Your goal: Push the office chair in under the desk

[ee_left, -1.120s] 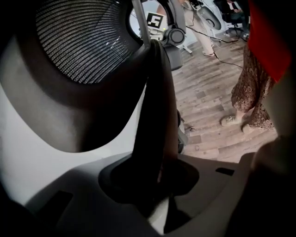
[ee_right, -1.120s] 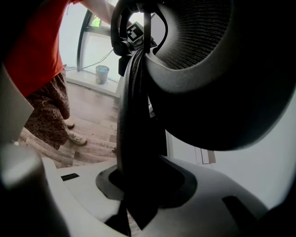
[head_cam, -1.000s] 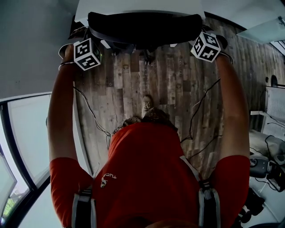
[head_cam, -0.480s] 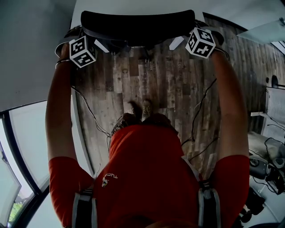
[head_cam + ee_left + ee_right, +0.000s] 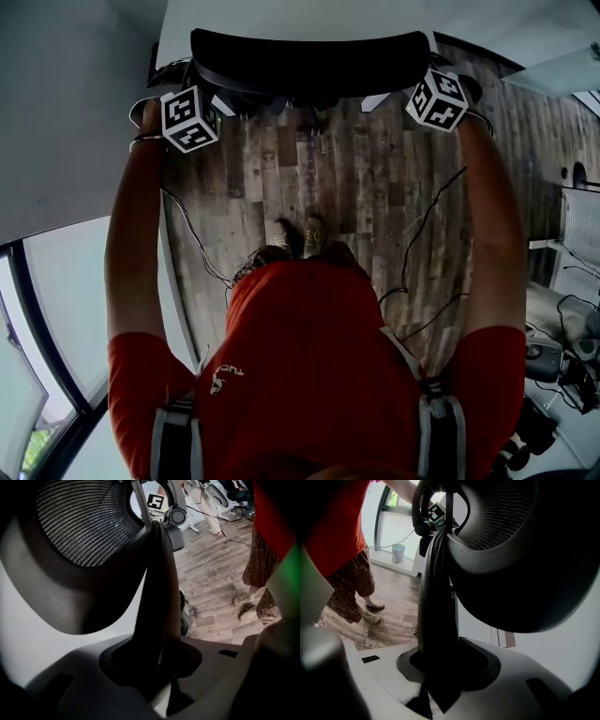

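Black mesh on a dark frame: the office chair (image 5: 305, 61) stands against the near edge of the white desk (image 5: 281, 11). The left gripper (image 5: 187, 117) and right gripper (image 5: 436, 98) each have their jaws about half closed, clamped on a side rim of the backrest (image 5: 84, 522), likely so the push runs square. The plank floor (image 5: 356, 187) behind is open apart from trailing cables (image 5: 412, 234). The room left under the desk cannot be seen.

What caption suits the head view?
Overhead: a person clamps an office chair with the left hand-held gripper and right hand-held gripper, facing a desk.
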Demonstrator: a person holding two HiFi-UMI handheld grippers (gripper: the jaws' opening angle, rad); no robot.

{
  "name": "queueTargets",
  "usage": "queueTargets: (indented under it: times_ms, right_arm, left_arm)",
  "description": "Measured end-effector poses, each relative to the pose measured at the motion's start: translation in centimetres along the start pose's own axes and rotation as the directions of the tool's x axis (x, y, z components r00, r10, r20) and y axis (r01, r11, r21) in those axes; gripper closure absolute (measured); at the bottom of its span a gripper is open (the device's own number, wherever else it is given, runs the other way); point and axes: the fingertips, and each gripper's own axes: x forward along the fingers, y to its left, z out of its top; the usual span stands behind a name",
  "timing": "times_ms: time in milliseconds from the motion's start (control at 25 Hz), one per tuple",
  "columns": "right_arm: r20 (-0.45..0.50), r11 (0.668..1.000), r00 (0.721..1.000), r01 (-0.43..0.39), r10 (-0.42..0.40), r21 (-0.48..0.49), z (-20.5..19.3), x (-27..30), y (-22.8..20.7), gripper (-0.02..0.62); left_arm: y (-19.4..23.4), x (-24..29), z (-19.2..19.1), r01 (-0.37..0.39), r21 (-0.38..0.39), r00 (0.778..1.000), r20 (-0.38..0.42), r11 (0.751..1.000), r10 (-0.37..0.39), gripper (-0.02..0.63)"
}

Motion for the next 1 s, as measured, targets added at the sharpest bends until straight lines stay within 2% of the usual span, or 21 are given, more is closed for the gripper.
queueTargets:
  times_ms: [200, 400, 720, 880, 1000]
  right_arm:
    - [0.004, 1.000, 1.000, 0.028, -0.028, 0.012, -0.2, 0.0, -0.2, 0.422]
    - [-0.006, 0.997, 0.997, 0.072, -0.072, 0.014, -0.2, -1.2, -0.6, 0.376]
    - [-0.005, 0.987, 0.988, 0.156, -0.156, 0.045, -0.8, -6.3, -0.2, 0.351]
    - [0.047, 0.958, 0.968, 0.235, -0.245, 0.166, -0.8, -9.6, 0.1, 0.351]
    - [0.121, 0.905, 0.932, 0.291, -0.341, 0.309, 0.3, -12.4, 0.8, 0.351]
  left_arm:
    - [-0.1, -0.2, 0.5, -0.020, -0.019, 0.999, 0.030, 1.000, 0.020, 0.457]
    - [-0.5, -0.9, 0.7, -0.024, -0.018, 0.999, 0.037, 1.000, 0.025, 0.391]
    - [-0.3, -5.3, -0.3, -0.112, -0.050, 0.989, 0.087, 0.992, 0.116, 0.370]
    - [0.5, -8.6, -0.3, -0.180, -0.168, 0.969, 0.139, 0.969, 0.204, 0.370]
    - [0.9, -11.5, 1.0, -0.210, -0.302, 0.938, 0.205, 0.930, 0.279, 0.370]
